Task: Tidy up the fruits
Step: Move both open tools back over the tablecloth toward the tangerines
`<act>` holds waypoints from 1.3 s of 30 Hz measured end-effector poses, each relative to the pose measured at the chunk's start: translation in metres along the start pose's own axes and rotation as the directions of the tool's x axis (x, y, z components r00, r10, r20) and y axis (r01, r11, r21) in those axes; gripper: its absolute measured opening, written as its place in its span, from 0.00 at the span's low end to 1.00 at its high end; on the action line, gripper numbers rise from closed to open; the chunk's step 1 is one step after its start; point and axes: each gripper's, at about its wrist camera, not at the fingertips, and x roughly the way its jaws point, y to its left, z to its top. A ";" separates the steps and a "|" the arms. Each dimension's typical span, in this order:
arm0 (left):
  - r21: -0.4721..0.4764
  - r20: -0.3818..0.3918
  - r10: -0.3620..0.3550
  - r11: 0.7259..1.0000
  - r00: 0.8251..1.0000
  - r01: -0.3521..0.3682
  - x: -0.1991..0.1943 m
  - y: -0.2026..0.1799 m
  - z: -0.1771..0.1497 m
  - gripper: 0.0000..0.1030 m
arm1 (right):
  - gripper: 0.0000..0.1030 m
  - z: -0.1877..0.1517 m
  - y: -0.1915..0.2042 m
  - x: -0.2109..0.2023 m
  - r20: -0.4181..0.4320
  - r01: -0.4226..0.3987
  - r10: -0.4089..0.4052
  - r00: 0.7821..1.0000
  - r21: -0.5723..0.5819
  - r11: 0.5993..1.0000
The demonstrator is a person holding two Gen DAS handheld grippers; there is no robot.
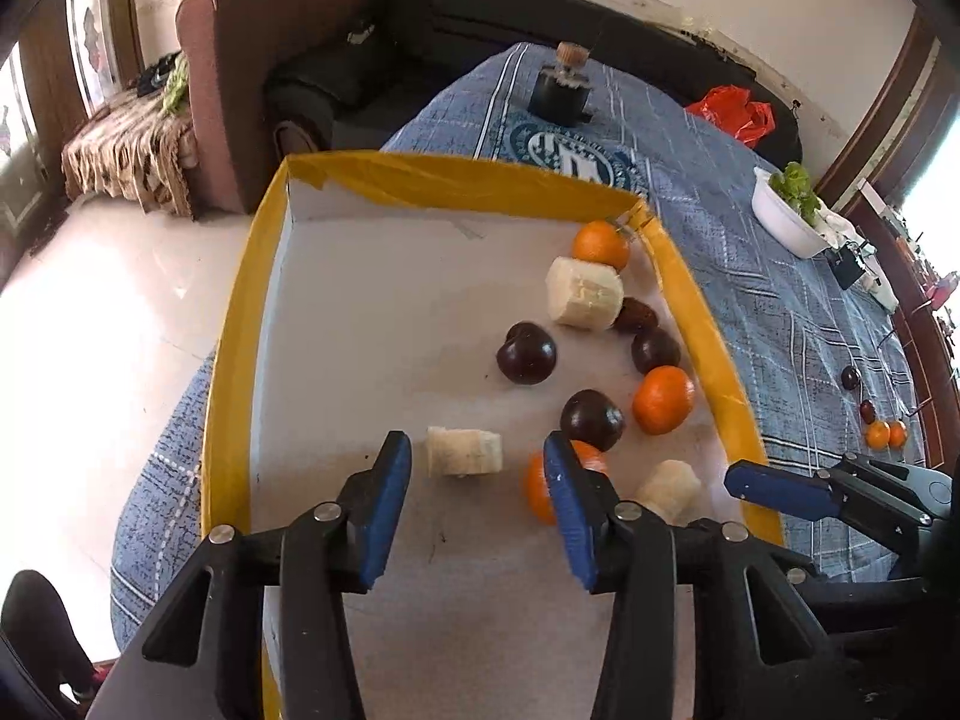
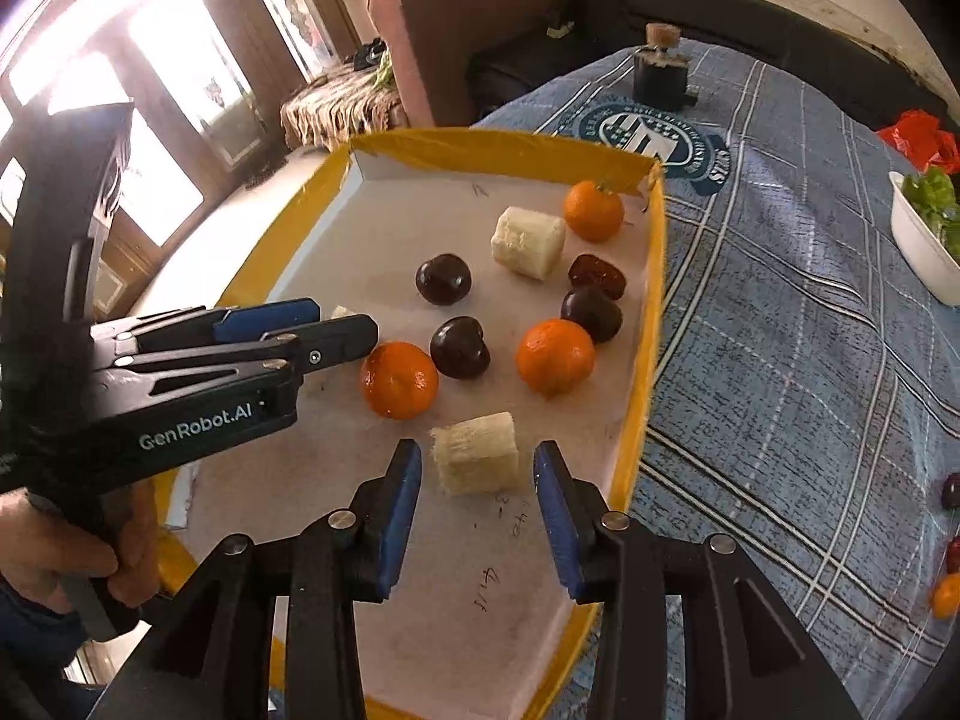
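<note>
Tray (image 2: 651, 276): yellow-rimmed, holding oranges (image 2: 555, 356), dark plums (image 2: 459, 347), banana pieces (image 2: 477, 461).
Left gripper (image 1: 477, 480): jaws parted, banana chunk (image 1: 464, 450) loose between.
Right gripper (image 2: 477, 492): released, straddling banana.
Right view only: hand (image 2: 72, 546).

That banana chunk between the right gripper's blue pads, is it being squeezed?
Apart. The right wrist view shows white tray on both sides of the banana chunk, between it and the right gripper pads.

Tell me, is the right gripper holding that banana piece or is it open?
Open: the right gripper pads stand clear of the banana piece lying in the tray.
</note>
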 end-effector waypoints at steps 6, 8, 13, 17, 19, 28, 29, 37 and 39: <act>0.039 0.058 -0.031 0.999 0.998 0.029 -0.016 -0.029 -0.005 0.44 | 0.42 -0.008 -0.016 -0.026 0.061 -0.010 0.006 0.998 0.066 0.998; 0.081 0.064 -0.049 0.996 0.997 0.044 -0.018 -0.045 -0.008 0.44 | 0.42 -0.012 -0.027 -0.035 0.080 -0.003 -0.005 0.997 0.103 0.995; 0.150 0.049 -0.084 0.986 0.995 0.076 -0.016 -0.080 -0.013 0.45 | 0.42 -0.029 -0.055 -0.054 0.101 0.017 -0.038 0.994 0.202 0.979; 0.200 0.031 -0.104 0.975 0.994 0.096 -0.014 -0.108 -0.021 0.45 | 0.42 -0.051 -0.079 -0.069 0.103 0.031 -0.062 0.993 0.279 0.960; 0.223 0.027 -0.114 0.969 0.993 0.105 -0.014 -0.120 -0.025 0.45 | 0.42 -0.060 -0.090 -0.075 0.104 0.037 -0.072 0.992 0.307 0.951; 0.381 0.015 -0.173 0.912 0.985 0.154 -0.016 -0.199 -0.050 0.55 | 0.42 -0.103 -0.143 -0.108 0.091 0.084 -0.137 0.986 0.437 0.896; 0.394 0.005 -0.180 0.904 0.984 0.164 -0.014 -0.207 -0.054 0.57 | 0.42 -0.108 -0.151 -0.113 0.090 0.090 -0.146 0.985 0.452 0.887; 0.485 -0.094 -0.184 0.850 0.978 0.207 0.018 -0.260 -0.095 0.59 | 0.42 -0.142 -0.193 -0.137 0.073 0.121 -0.190 0.979 0.540 0.833; 0.498 -0.107 -0.171 0.843 0.980 0.201 0.027 -0.266 -0.104 0.59 | 0.42 -0.149 -0.201 -0.144 0.072 0.129 -0.201 0.977 0.553 0.823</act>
